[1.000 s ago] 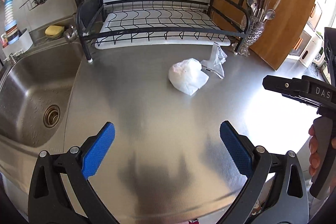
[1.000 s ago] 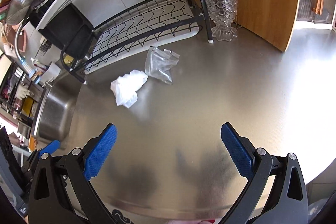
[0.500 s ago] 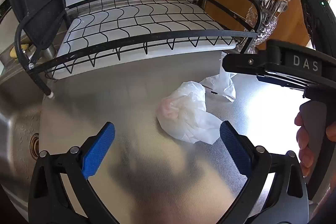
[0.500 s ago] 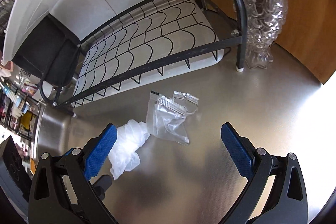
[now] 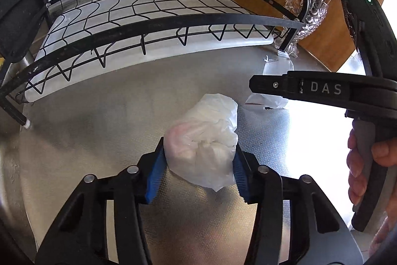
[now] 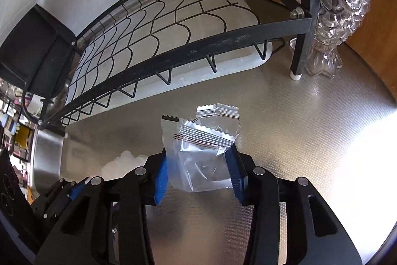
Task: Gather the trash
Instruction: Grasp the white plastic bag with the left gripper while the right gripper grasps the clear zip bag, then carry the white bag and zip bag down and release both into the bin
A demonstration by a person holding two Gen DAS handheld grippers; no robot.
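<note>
A crumpled white plastic bag (image 5: 206,140) lies on the steel counter (image 5: 99,128). My left gripper (image 5: 198,173) is closed around it, blue pads pressing both its sides. Clear plastic wrappers (image 6: 201,148) with serrated edges lie just to the right, and my right gripper (image 6: 198,173) is closed on them. In the left wrist view the right gripper's black body (image 5: 322,88) covers most of the wrappers (image 5: 275,68). In the right wrist view the white bag (image 6: 124,163) and the left gripper's fingers (image 6: 77,190) show at lower left.
A black wire dish rack (image 5: 148,16) on a white drip tray stands close behind the trash. A glass holder with cutlery (image 6: 335,16) stands at the rack's right end by a wooden panel. The sink (image 6: 47,155) lies to the left.
Both grippers moved forward onto the trash and closed: the left on the white bag, the right on the clear wrappers. One second ago both were open and farther back.
</note>
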